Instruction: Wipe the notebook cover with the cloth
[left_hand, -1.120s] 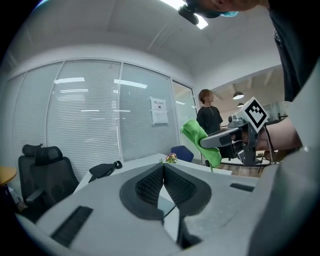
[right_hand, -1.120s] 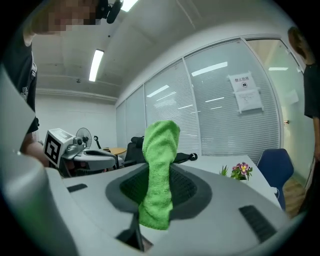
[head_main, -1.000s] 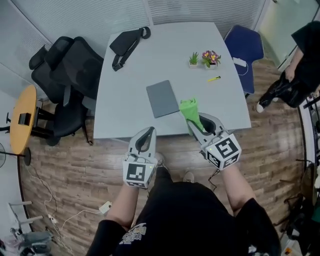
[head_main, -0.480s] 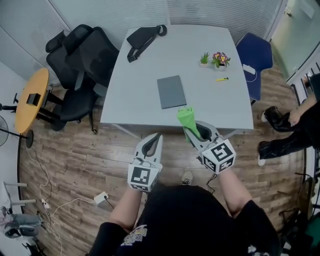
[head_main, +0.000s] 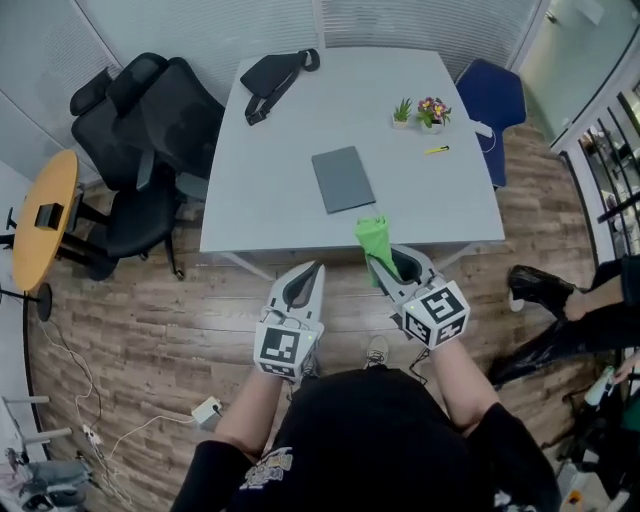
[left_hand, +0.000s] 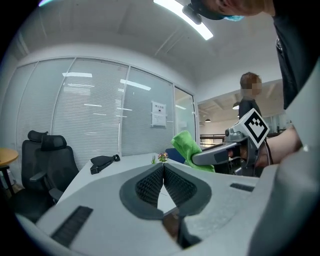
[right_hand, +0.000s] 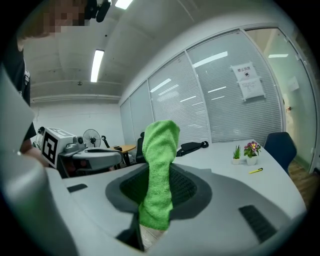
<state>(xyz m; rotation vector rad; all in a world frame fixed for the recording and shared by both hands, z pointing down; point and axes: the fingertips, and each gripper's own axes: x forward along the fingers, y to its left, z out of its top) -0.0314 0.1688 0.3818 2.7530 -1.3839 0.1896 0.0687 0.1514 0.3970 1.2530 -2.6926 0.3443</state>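
**Cloth gripped at the desk's near edge, notebook untouched**

Head view: the grey notebook (head_main: 343, 179) lies flat on the white desk (head_main: 300, 120), about midway across and nearer the person's side. Its long axis runs away from the person, with the far end leaning a little to the left. The right gripper (head_main: 378, 258) is closed on the green cloth (head_main: 372, 235). The cloth sticks out past the jaw tips towards the desk, its long axis in line with the gripper. Its free end sits over the near desk edge, close to the notebook's near right corner but apart from it. The left gripper (head_main: 318, 268) is held off the desk edge to the left, over the wooden floor (head_main: 150, 330), and points at the desk. A black bag (head_main: 272, 75), two small potted plants (head_main: 418, 111) and a yellow pen (head_main: 436, 150) lie farther back.

Left gripper view: its jaws are pressed together with nothing between them. The cloth and the right gripper show to the right, and the bag lies on the desk ahead.

Right gripper view: the cloth is clamped between the jaws and rises upright as a narrow strip, with its top folded over.
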